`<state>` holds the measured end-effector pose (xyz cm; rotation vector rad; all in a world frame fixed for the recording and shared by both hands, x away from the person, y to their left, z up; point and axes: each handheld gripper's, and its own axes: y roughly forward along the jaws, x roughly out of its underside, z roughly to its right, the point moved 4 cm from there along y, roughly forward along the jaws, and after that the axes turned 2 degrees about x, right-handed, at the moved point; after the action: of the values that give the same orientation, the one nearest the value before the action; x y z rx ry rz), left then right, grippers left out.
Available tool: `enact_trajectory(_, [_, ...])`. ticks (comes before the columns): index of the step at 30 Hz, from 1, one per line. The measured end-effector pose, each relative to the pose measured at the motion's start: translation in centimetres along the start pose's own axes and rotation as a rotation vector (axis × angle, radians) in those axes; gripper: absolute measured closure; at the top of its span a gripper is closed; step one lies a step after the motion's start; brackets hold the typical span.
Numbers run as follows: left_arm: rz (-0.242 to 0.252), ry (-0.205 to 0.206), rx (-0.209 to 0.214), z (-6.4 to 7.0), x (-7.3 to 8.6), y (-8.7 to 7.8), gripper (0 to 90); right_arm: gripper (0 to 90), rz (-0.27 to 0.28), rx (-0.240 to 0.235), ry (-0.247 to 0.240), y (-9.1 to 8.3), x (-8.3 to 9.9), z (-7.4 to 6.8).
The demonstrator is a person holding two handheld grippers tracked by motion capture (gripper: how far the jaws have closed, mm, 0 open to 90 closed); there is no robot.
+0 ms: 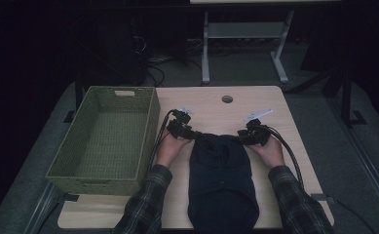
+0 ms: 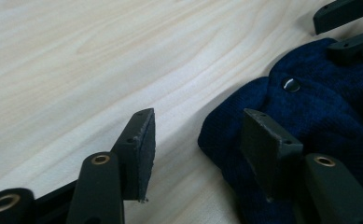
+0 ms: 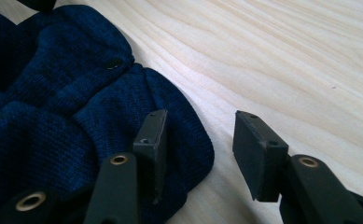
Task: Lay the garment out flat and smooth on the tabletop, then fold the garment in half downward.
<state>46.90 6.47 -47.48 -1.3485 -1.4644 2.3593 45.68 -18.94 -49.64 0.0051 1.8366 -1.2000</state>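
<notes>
Overhead, looking forward and down on the table (image 1: 274, 105).
Both gripper views low, close, sharing the blue garment (image 2: 328, 116).

Bare worktop (image 1: 216, 109) lies open beyond the sweater (image 1: 221, 175); the basket (image 1: 148, 131) wall, seemingly close, blocks the left side.

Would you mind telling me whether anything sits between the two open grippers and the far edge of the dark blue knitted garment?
Nothing visible does. The left gripper and right gripper each straddle a far corner of the garment, one jaw over the knit, one over bare table.
</notes>
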Motion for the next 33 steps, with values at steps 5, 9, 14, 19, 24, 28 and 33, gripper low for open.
enact_trajectory(5, [-0.001, 0.01, 0.01, 0.1, 0.2, 0.5, 43.4, 54.6, -0.004, -0.002, 0.01, 0.2, 0.2, -0.1])
enact_trajectory(9, [-0.012, 0.022, 0.02, 0.1, 0.4, 1.1, 43.6, 55.5, -0.008, 0.003, 0.016, 0.2, 0.2, -0.1])
enact_trajectory(14, [-0.011, 0.008, 0.057, -0.1, 0.9, 1.6, 48.9, 63.1, -0.01, -0.015, 0.015, 0.2, 0.1, -0.3])
enact_trajectory(19, [-0.017, 0.051, 0.091, 0.3, 0.9, 1.7, 63.5, 67.8, -0.012, -0.03, 0.023, 0.3, 0.2, -0.4])
enact_trajectory(24, [-0.021, 0.037, 0.116, 0.4, 1.0, 1.7, 76.5, 74.4, -0.015, -0.05, 0.035, 0.3, 0.2, -0.5])
enact_trajectory(28, [-0.022, 0.024, 0.114, 0.3, 1.1, 1.6, 79.9, 81.1, -0.016, -0.049, 0.032, 0.3, 0.1, -0.7])
enact_trajectory(33, [0.002, 0.0, 0.101, 0.2, 0.8, 1.2, 81.1, 83.7, -0.033, -0.015, 0.003, 0.2, -0.2, -0.9])
